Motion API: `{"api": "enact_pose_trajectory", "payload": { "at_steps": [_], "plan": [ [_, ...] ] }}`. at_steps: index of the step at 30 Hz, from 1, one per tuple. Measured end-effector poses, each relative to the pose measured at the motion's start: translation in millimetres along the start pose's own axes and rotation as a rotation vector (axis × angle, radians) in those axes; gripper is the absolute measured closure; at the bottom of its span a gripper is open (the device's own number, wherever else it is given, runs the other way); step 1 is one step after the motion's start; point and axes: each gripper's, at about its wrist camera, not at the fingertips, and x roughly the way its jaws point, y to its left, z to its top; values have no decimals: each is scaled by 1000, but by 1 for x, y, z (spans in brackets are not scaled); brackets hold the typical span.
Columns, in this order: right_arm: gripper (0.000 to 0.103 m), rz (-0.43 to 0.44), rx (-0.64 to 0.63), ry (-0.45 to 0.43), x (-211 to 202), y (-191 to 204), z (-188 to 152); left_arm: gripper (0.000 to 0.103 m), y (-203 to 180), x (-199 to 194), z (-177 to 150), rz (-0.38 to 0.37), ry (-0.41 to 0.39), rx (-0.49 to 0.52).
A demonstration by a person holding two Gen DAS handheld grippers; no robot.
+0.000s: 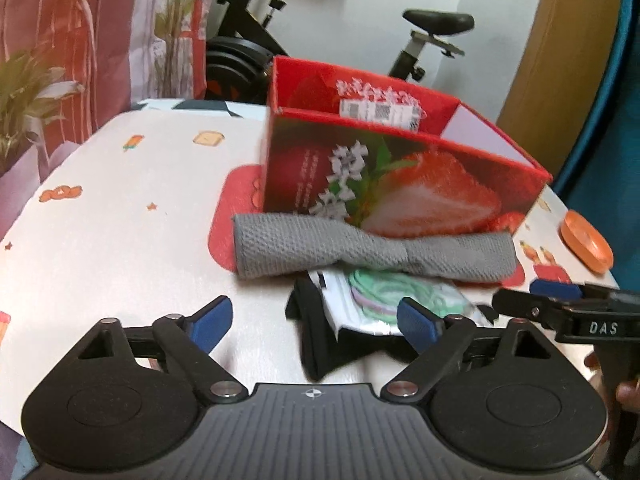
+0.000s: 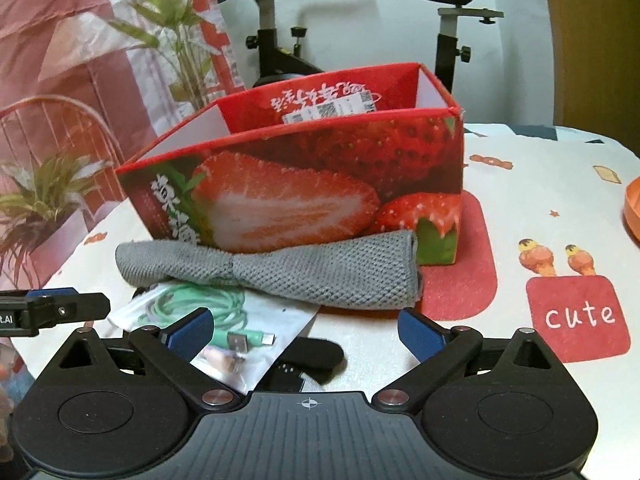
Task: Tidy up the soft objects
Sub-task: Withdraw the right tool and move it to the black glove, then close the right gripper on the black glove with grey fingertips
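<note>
The table, under a white cloth printed with small cartoons, carries everything here, and the biggest thing on it is an open-topped strawberry carton, red and printed with cut fruit, standing on a red patch of the cloth; it looks like the natural bin for the soft items. Touching the foot of its near wall lies a rolled grey waffle-weave towel, pinched narrow near its middle so it reads like a bow tie. It should be light, limp and grippy; that waist is the likely place to take it, since a hold at one end would let the roll droop and unwind. Partly under the towel's near edge sits a clear plastic pouch of coiled green cable, slick and crinkly and hardly a soft item, and beneath that a dark folded fabric piece, possibly a sock, thin and floppy. An orange dish sits at the table's far right edge. The left gripper and the right gripper both stand wide apart, holding nothing, low over the pouch and dark fabric.
</note>
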Motion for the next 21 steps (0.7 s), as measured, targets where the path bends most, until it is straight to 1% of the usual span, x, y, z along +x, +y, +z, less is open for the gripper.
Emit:
{"api": "enact_pose_trajectory", "payload": {
  "at_steps": [1, 5, 8, 12, 16, 21],
  "plan": [
    [5, 0, -8, 5, 0, 1, -1, 17, 0, 1, -1, -9, 5, -1],
    [5, -7, -24, 10, 0, 1, -5, 18, -1, 4, -3, -29, 13, -7],
    [6, 5, -24, 12, -2, 1, -5, 24, -1, 5, -5, -44, 21, -8],
    [5, 16, -47, 41, -1, 3, -8, 25, -1, 14, -9, -46, 70, -6],
    [5, 16, -106, 95, 6, 12, -16, 25, 1, 26, -15, -49, 117, -24],
    [5, 7, -231, 105, 10, 29, -24, 27, 3, 33, -20, -46, 125, -25]
  ]
}}
